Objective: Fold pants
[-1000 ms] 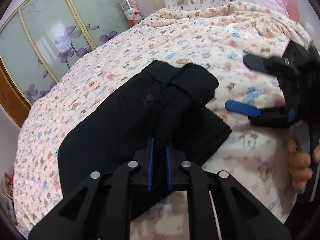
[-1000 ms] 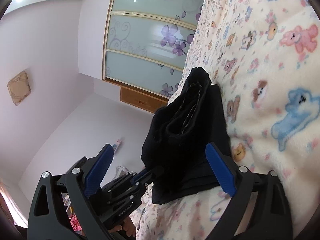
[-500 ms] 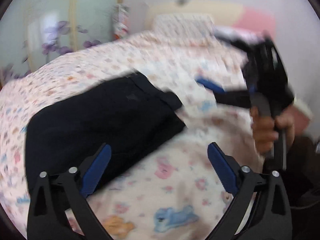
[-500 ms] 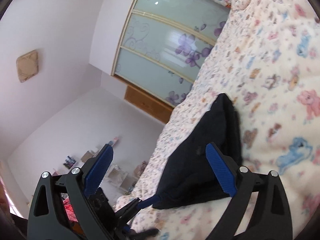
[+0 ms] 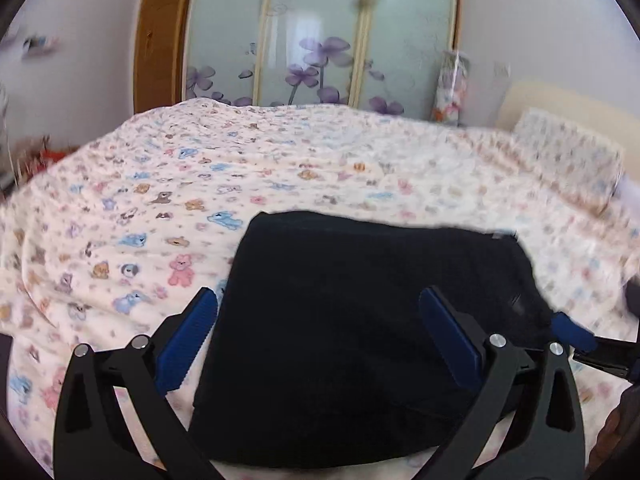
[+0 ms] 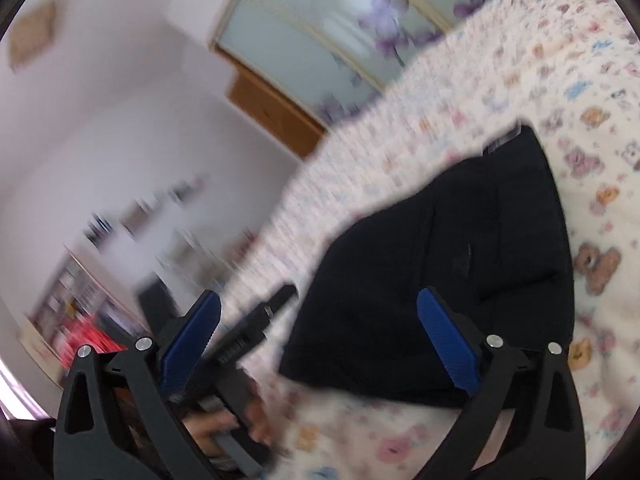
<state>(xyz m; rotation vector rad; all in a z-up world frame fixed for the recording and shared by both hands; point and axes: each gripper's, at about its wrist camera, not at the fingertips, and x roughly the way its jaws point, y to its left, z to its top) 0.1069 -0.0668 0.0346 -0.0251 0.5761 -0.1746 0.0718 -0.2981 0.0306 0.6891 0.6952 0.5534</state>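
1. The black pants (image 5: 360,320) lie as a compact, roughly rectangular bundle on the bedspread (image 5: 160,184), directly ahead of and below both grippers. The folding looks done or very nearly so: no leg trails loose, and at most a little squaring-up seems to remain.
2. The cloth is dark and matte with several layers stacked; in the right wrist view the pants (image 6: 460,260) show a seam, a faint small mark and a band-like edge at the far corner. The edges read fairly straight, though blur hides finer creases.
3. The left gripper (image 5: 320,340) stands spread wide over the near edge of the bundle, with nothing pinched between its blue pads.
4. The right gripper (image 6: 320,340) is likewise spread and empty, the bundle's near-left corner lying beyond its gap.
5. Beyond the bedspread stands a wardrobe with flowered glass doors (image 5: 320,40).
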